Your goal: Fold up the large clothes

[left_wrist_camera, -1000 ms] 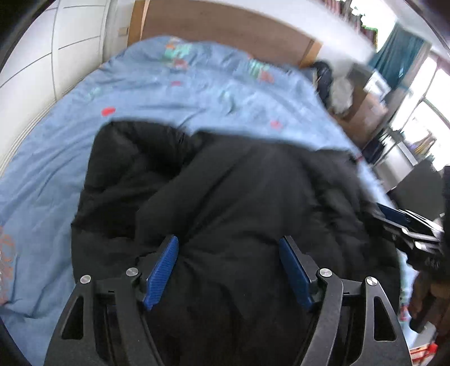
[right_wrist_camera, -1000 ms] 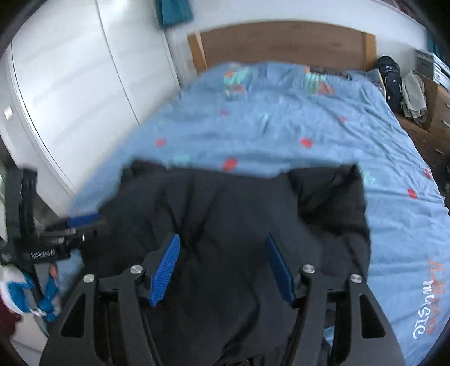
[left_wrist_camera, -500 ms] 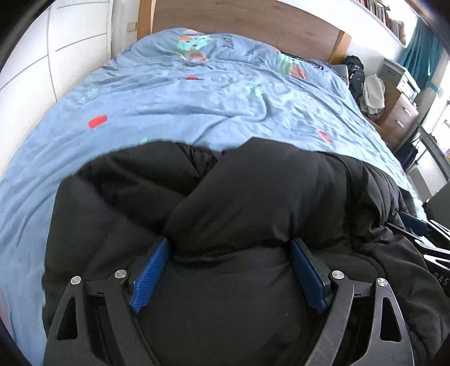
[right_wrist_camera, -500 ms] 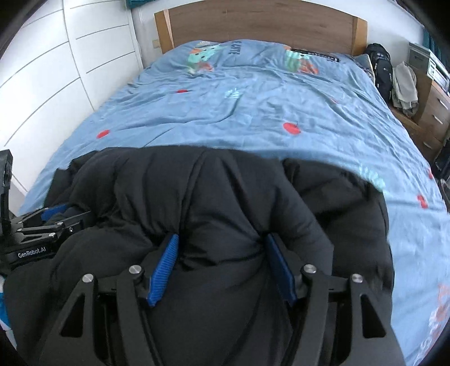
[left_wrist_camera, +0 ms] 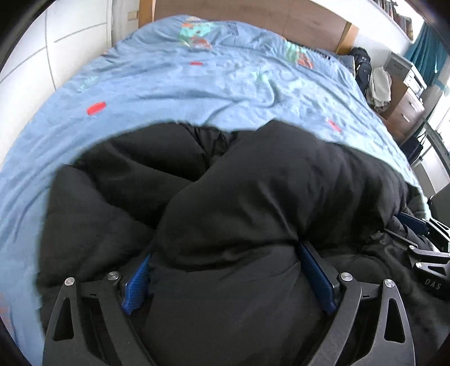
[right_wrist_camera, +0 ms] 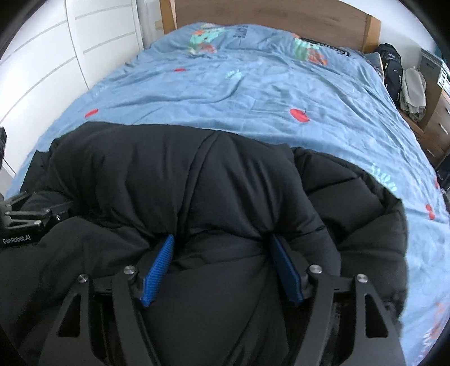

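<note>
A black puffer jacket [left_wrist_camera: 253, 183] lies bunched on the near end of a blue bed; it also shows in the right wrist view [right_wrist_camera: 197, 183]. My left gripper [left_wrist_camera: 225, 253] has its blue pads wide apart with thick jacket padding bulging between them, pressed into the fabric. My right gripper [right_wrist_camera: 222, 245] is the same, jaws wide, buried in a fold of the jacket. Each gripper shows at the edge of the other's view: the right one [left_wrist_camera: 422, 247] and the left one [right_wrist_camera: 25, 222]. Fingertips are partly hidden by fabric.
The blue printed bedspread [right_wrist_camera: 253, 84] stretches to a wooden headboard [right_wrist_camera: 267, 14]. White wardrobe doors [right_wrist_camera: 42, 70] stand on the left. A dresser with clothes and a dark bag [right_wrist_camera: 413, 84] stands on the right.
Both grippers have moved forward and down into the jacket. The jacket's top layer has rolled toward the headboard and bunched higher between the pads.
</note>
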Demonstrator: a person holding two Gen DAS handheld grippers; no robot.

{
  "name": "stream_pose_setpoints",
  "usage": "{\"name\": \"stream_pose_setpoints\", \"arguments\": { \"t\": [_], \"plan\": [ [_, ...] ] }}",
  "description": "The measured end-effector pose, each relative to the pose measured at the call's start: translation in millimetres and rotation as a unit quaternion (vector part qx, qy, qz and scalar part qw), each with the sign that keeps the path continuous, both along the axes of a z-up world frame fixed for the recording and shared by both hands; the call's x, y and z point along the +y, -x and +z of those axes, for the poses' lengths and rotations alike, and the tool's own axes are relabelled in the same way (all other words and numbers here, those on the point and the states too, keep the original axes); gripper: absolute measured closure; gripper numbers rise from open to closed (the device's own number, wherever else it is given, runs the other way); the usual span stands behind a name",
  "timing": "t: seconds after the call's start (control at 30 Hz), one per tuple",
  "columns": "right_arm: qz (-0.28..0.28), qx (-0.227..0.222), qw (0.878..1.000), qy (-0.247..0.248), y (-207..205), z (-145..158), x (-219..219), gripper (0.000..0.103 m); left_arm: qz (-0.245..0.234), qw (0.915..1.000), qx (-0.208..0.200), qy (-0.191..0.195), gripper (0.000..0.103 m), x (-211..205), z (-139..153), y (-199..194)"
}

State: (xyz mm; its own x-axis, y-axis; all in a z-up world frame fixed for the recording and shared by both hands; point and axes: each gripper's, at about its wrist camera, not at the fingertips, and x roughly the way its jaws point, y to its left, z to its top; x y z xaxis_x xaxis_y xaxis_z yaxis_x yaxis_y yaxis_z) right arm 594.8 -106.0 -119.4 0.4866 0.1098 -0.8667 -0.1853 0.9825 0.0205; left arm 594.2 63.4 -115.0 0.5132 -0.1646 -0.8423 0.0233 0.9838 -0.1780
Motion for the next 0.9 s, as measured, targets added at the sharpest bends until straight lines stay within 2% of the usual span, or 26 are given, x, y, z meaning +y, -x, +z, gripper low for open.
{"name": "stream_pose_setpoints", "arguments": {
  "t": [0.17,0.3,0.37,0.43,0.5,0.57,0.73,0.9],
  "plan": [
    [0.035,-0.029,0.998,-0.033,36.0,55.5,-2.1,0.034,-0.012,0.9994,-0.026,0.02,0.011,10.7,45.6,30.0],
    [0.075,-0.032,0.995,-0.057,62.8,72.8,-0.9,0.034,-0.037,0.9985,-0.033,0.022,0.011,8.0,58.5,52.9],
    [0.096,-0.018,0.994,-0.054,74.6,60.9,1.9,0.034,-0.048,0.9985,-0.026,0.004,0.011,1.6,46.4,63.9],
    [0.104,0.006,0.993,-0.046,82.2,37.5,3.0,0.034,-0.051,0.9987,-0.005,-0.004,0.011,-1.9,22.1,72.0],
    [0.102,0.003,0.994,-0.033,90.5,16.1,0.9,0.033,-0.045,0.9989,0.009,0.001,0.01,0.9,1.7,76.4],
    [0.093,0.0,0.995,-0.046,92.6,6.3,-4.5,0.031,-0.037,0.9992,0.011,0.011,0.009,5.5,-10.2,79.0],
    [0.089,-0.003,0.995,-0.036,87.7,-10.2,-2.6,0.028,-0.031,0.9994,-0.004,-0.014,0.006,-3.3,-19.5,76.3],
    [0.074,0.002,0.997,-0.025,85.6,-16.9,1.9,0.027,-0.02,0.9994,0.002,-0.029,0.005,-9.6,-20.6,75.6]
  ]
}}
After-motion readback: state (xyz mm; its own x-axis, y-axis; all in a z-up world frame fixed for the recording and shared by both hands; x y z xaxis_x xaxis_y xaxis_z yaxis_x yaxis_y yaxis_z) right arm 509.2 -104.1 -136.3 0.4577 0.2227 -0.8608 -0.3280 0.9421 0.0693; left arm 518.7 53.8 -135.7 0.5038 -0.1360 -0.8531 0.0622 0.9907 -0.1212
